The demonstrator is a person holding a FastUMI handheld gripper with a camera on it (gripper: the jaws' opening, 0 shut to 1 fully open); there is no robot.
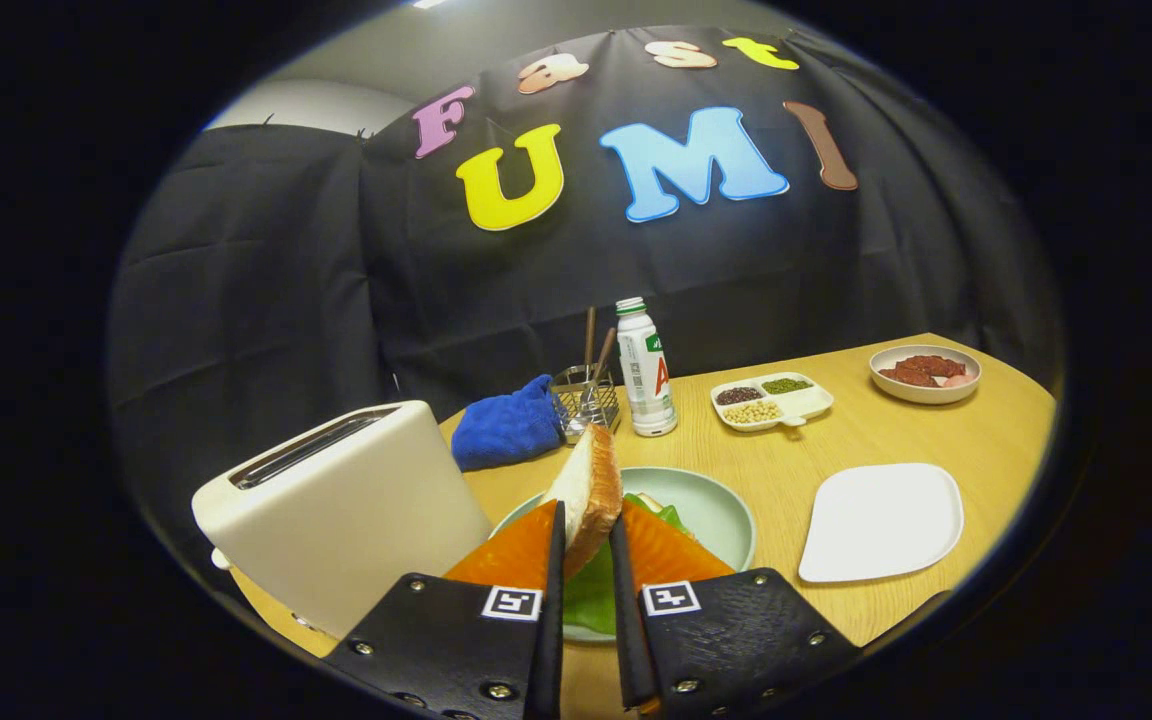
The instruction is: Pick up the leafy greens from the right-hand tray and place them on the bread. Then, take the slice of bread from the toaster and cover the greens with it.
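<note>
Gripper [586,545] pinching a slice of bread [591,490], both fingers pressed on its faces, slice held upright on edge and tilted slightly, lifted over the pale green plate [726,510]. Leafy greens [591,590] already lying on that plate, just below and between the fingers, a second patch of green peeping out beyond the right finger; whatever bread lies beneath them mostly hidden, only a pale sliver showing. White tray [881,520] to the right bare of greens. Toaster [336,500] to the left, slot showing no slice. Judged well along: greens placed, covering slice in hand above them. Left to do: lowering the slice flat onto the greens and letting go.
</note>
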